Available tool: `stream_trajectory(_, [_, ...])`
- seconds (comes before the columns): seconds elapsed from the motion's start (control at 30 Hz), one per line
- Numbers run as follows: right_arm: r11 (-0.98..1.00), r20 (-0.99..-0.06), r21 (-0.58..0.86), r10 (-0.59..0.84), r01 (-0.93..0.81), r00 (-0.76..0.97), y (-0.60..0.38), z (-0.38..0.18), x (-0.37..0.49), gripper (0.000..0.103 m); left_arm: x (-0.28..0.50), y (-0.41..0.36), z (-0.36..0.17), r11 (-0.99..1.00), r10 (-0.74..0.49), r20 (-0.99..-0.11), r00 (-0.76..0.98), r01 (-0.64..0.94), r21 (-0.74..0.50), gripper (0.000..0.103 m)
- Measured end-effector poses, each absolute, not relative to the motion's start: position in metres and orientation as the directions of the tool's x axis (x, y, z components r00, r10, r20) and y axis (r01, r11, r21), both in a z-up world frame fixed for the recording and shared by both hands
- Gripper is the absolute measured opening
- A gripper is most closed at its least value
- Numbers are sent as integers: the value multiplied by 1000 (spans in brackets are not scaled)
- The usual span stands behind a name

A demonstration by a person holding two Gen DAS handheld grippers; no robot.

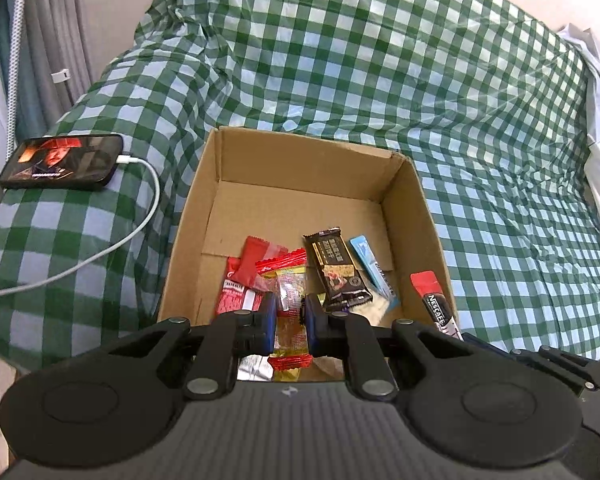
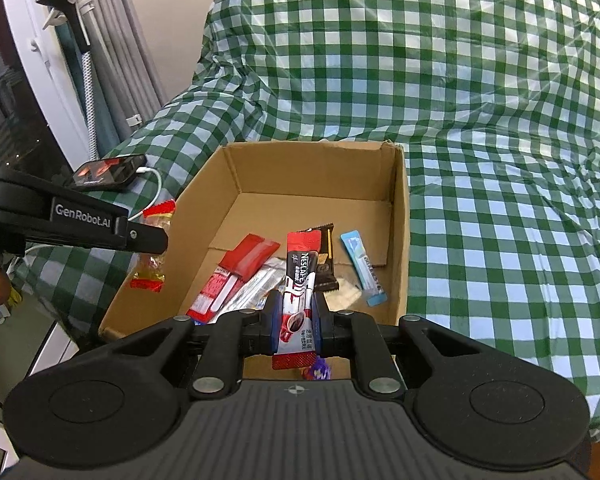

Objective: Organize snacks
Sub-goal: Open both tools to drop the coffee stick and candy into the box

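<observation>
Step in hand, by my read: both tongs carrying a packet each to the cardboard box (image 1: 204, 208), drop not yet made.

Left tongs (image 1: 291, 322): clamped on a clear candy packet (image 1: 290, 300) with red ends. Its long axis runs along the fingers, one red end sticking out ahead of the tips, the other hanging back under the body. From the right wrist view this packet hangs outside the box, just beside its left wall. The phone (image 1: 62, 161) with its white cable (image 1: 140, 216) lies well off to the left of these tongs.

Right tongs (image 2: 296, 318): clamped on a red Nescafe stick (image 2: 300, 276). Long axis also along the fingers, printed end pointing forward and up over the box interior, short red end behind the pads.

Ahead of both tips, on the box floor: red packets (image 2: 248, 258), a dark chocolate bar (image 1: 336, 272), a blue stick (image 2: 364, 272).

Next move, as I judge it: left tongs need to shift right, past the wall, before letting go; right tongs look close to over the floor already. Then part the fingers. Risk: the thin foil may stick to a pad.
</observation>
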State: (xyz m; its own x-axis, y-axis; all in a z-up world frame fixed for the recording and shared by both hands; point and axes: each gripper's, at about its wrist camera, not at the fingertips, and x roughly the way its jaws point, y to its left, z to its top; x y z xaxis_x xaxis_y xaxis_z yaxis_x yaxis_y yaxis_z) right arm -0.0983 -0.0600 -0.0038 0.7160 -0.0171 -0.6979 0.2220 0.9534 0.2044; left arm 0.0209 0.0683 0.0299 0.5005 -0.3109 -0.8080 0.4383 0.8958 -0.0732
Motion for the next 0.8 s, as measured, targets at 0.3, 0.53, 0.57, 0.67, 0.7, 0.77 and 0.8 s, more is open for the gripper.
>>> stream_trajectory(0.3, [944, -720, 219, -15, 248, 694, -81, -23, -61, 16, 59, 46, 4, 895, -281, -839, 466, 442, -54, 16])
stream_trajectory(0.53, [937, -739, 227, -11, 265, 673, -92, -39, -41, 16, 81, 31, -17, 898, -259, -858, 444, 438, -44, 16])
stream_trajectory(0.57, [937, -742, 228, -9, 265, 671, -93, -40, -38, 16, 83, 29, -19, 898, -256, -860, 442, 438, -43, 16])
stream_trajectory(0.67, [936, -748, 230, -5, 266, 664, -96, -45, -32, 16, 89, 26, -25, 899, -249, -865, 436, 436, -39, 16])
stream_trajectory(0.7, [936, -750, 231, -3, 267, 661, -97, -47, -30, 16, 91, 25, -27, 899, -247, -867, 433, 436, -38, 16])
stream_trajectory(0.77, [934, -754, 234, 0, 269, 657, -98, -49, -27, 16, 93, 23, -30, 899, -242, -870, 429, 436, -35, 16])
stream_trajectory(0.8, [934, -755, 235, 1, 270, 655, -98, -51, -25, 16, 94, 23, -31, 899, -240, -872, 427, 436, -33, 16])
